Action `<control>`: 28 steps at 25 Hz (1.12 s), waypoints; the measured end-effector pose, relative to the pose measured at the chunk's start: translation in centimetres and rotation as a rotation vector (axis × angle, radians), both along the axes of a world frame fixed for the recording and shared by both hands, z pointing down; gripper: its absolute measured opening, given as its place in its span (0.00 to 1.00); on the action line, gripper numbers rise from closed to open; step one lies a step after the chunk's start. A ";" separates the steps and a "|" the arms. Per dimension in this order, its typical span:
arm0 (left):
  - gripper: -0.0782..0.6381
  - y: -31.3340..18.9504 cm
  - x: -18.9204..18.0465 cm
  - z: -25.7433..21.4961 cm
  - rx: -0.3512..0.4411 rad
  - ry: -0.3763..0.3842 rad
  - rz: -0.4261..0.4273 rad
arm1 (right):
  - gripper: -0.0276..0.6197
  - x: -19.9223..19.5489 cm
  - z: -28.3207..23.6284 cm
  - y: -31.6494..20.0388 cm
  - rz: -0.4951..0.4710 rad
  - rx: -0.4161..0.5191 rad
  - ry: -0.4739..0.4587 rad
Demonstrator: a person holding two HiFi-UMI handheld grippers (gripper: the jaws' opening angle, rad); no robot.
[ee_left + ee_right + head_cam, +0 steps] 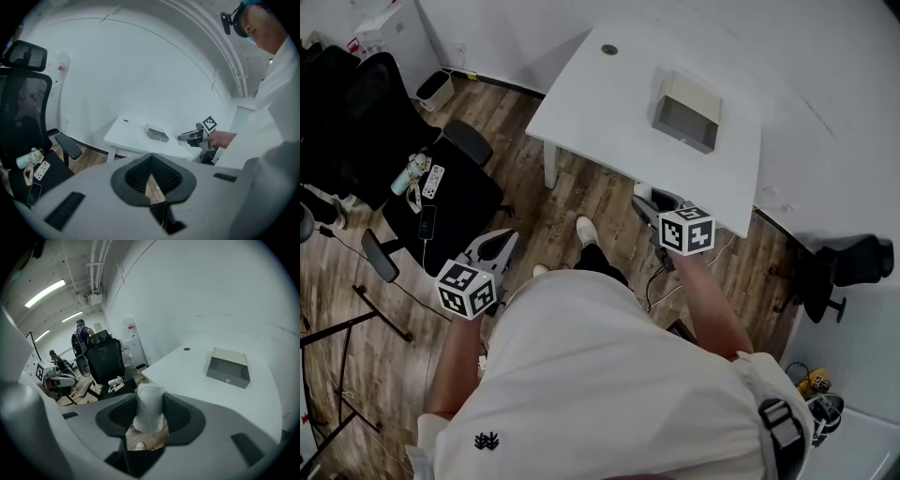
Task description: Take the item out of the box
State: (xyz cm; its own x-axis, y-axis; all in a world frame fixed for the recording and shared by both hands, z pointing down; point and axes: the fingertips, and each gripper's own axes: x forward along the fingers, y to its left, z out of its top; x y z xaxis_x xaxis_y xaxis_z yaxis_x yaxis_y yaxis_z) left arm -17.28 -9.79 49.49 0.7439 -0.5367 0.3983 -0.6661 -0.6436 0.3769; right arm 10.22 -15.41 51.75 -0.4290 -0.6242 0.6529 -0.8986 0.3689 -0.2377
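A grey open box [686, 112] with a beige flap lies on the white table [609, 122]; in the right gripper view the box [228, 370] looks empty. My right gripper [150, 401] is shut on a white wrapped roll [149, 409] that stands upright between its pads, off the table's near edge. In the head view the right gripper [649, 206] hangs over the wood floor just in front of the table. My left gripper [499, 242] is lower left, over the floor, with its jaws together and nothing in them [151, 161].
A black office chair [441, 192] at the left carries a bottle, a remote and a phone. Another black chair [853, 262] stands at the right, a small bin [437, 89] by the wall. Cables and stand legs cross the floor at lower left. A person [82, 331] stands far off.
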 end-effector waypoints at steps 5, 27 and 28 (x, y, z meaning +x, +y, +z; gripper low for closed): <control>0.12 0.1 -0.2 0.2 -0.003 0.000 -0.006 | 0.31 -0.4 -0.1 0.0 -0.010 0.001 0.002; 0.12 -0.4 -1.5 1.0 -0.021 -0.003 -0.036 | 0.31 -1.3 0.0 -0.1 -0.024 -0.009 0.002; 0.12 -0.4 -1.4 1.1 -0.024 -0.003 -0.034 | 0.31 -1.2 0.0 0.0 -0.022 -0.010 0.001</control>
State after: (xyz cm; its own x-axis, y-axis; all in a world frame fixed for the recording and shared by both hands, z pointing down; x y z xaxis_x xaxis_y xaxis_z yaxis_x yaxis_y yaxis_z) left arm -18.69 -10.15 50.58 0.7239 -0.5521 0.4138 -0.6889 -0.6113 0.3895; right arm 8.99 -15.43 51.77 -0.4419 -0.6076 0.6600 -0.8904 0.3866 -0.2403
